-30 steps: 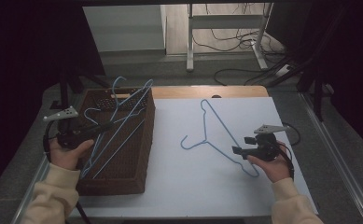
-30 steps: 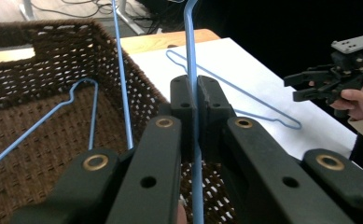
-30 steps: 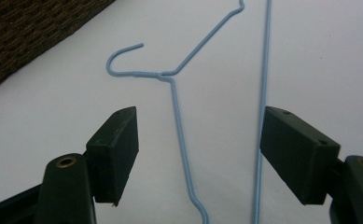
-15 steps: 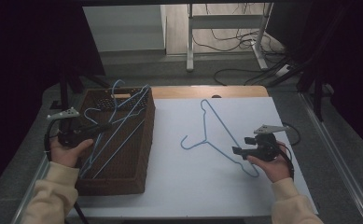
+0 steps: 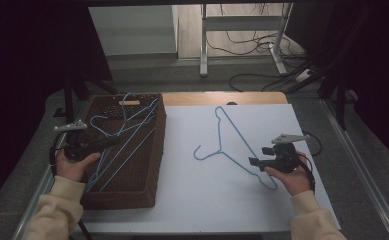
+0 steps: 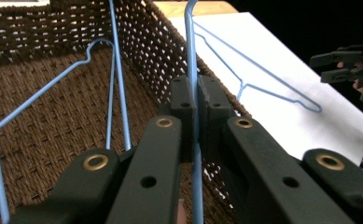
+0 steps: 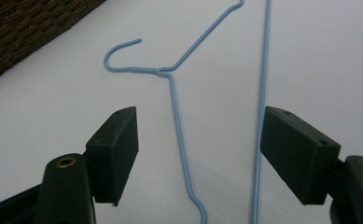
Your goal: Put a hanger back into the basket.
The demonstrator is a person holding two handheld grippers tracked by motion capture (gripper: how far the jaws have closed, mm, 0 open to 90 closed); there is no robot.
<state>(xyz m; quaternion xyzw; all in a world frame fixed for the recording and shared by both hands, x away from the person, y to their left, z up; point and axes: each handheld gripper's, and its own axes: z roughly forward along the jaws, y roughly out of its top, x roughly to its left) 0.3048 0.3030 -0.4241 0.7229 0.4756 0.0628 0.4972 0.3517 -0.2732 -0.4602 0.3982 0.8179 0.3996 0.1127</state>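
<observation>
High view: a brown wicker basket [image 5: 132,190] sits at the left edge of a white table [image 5: 207,200], holding several blue wire hangers. One more hanger [image 5: 230,145] lies flat on the table right of the basket, with open white surface all round it. The left gripper [image 5: 113,141] reaches over the basket's left rim; the right gripper [image 5: 252,161] hovers at the loose hanger's lower corner, near the table's right edge. No writing is readable. Since the earlier frame the left hand has sunk slightly toward the basket; the right has kept still.

Left gripper view: the fingers [image 6: 184,100] are clamped on a blue hanger wire [image 6: 191,46] just inside the basket's right wall.

Right gripper view: the fingers [image 7: 116,149] stand wide, unclosed, with two wires of the loose hanger between them.
</observation>
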